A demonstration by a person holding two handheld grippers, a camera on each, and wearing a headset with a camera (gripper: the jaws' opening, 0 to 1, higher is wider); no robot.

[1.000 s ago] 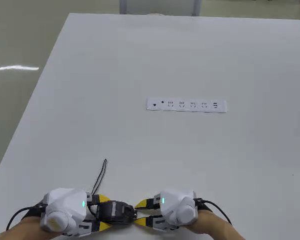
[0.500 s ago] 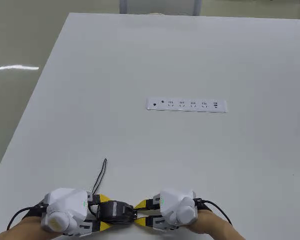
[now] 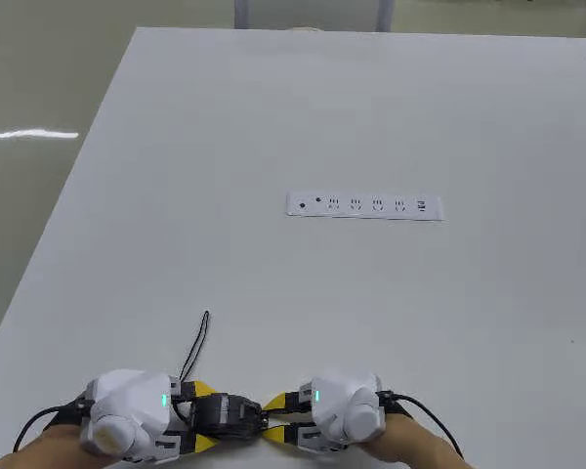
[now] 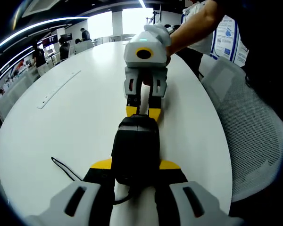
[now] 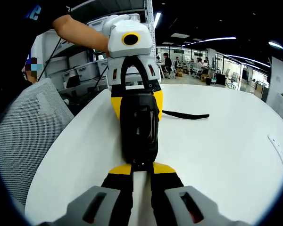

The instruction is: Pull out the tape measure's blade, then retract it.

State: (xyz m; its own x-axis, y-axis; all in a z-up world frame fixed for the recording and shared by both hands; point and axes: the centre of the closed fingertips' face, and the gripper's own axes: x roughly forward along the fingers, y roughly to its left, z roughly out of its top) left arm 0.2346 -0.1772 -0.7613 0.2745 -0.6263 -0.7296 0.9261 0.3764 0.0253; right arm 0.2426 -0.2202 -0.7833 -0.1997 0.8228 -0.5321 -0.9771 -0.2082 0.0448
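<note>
Tape measure [image 3: 232, 415] sits low over the desk [image 3: 371, 313], well on our side of the power strip [image 3: 363, 205] and left of it. Its wrist strap [image 3: 195, 347] trails toward the strip. Left gripper [image 3: 203, 415] fingers clamp the black case by its sides. Right gripper [image 3: 273, 417] fingers are pinched close together at the case mouth. We judge they hold the blade's end hook, which is too small to confirm. No blade is out yet. We expect a hard, slick, fairly heavy case and a thin, springy blade that snaps back. Keep the side grip, pull by the hook, feed back slowly.
</note>
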